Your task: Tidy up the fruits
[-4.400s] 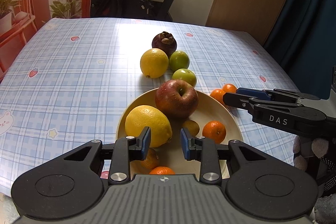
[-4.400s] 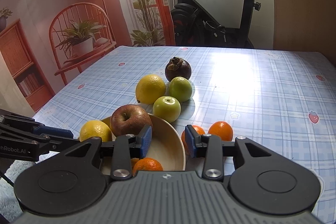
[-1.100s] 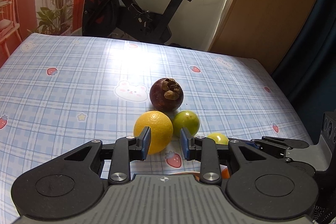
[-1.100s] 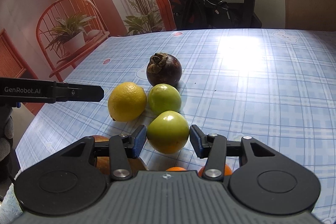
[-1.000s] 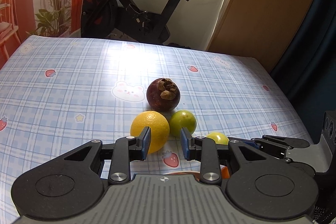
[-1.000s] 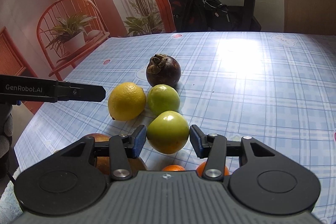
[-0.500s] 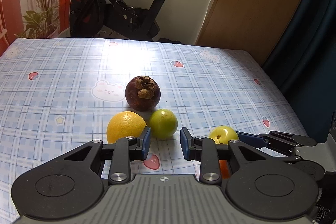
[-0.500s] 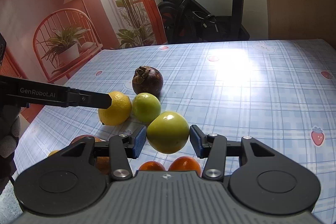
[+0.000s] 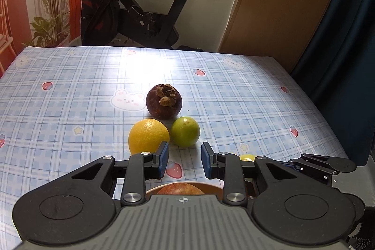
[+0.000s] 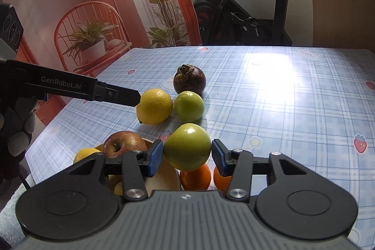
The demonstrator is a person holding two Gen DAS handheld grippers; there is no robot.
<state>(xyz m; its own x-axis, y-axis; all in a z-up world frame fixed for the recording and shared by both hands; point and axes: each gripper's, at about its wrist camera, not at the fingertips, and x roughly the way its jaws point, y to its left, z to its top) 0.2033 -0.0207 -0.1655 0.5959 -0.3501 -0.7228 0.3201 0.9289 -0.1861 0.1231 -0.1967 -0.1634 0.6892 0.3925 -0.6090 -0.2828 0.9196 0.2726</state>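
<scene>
My right gripper [image 10: 187, 157] is shut on a green apple [image 10: 187, 147] and holds it above the table, beside the tan plate [image 10: 164, 177]. The plate holds a red apple [image 10: 123, 143] and a lemon [image 10: 85, 154]. Two tangerines [image 10: 195, 176] lie under the held apple. On the cloth lie a yellow lemon [image 9: 147, 135], a green fruit [image 9: 185, 130] and a dark mangosteen [image 9: 164, 101]. My left gripper [image 9: 182, 159] is open and empty, just short of the lemon and green fruit. It also shows in the right wrist view [image 10: 117, 95].
The table has a blue checked cloth [image 9: 70, 109]. An exercise bike [image 9: 140, 6] stands behind the far edge. A wooden panel [image 9: 281, 4] and a dark curtain [image 9: 346, 39] are at the right. A red chair with a potted plant [image 10: 91, 39] stands to the left.
My right gripper has lifted the green apple off the table and drawn back toward the plate. My left gripper has shifted so the lemon and green fruit sit nearer its open jaws.
</scene>
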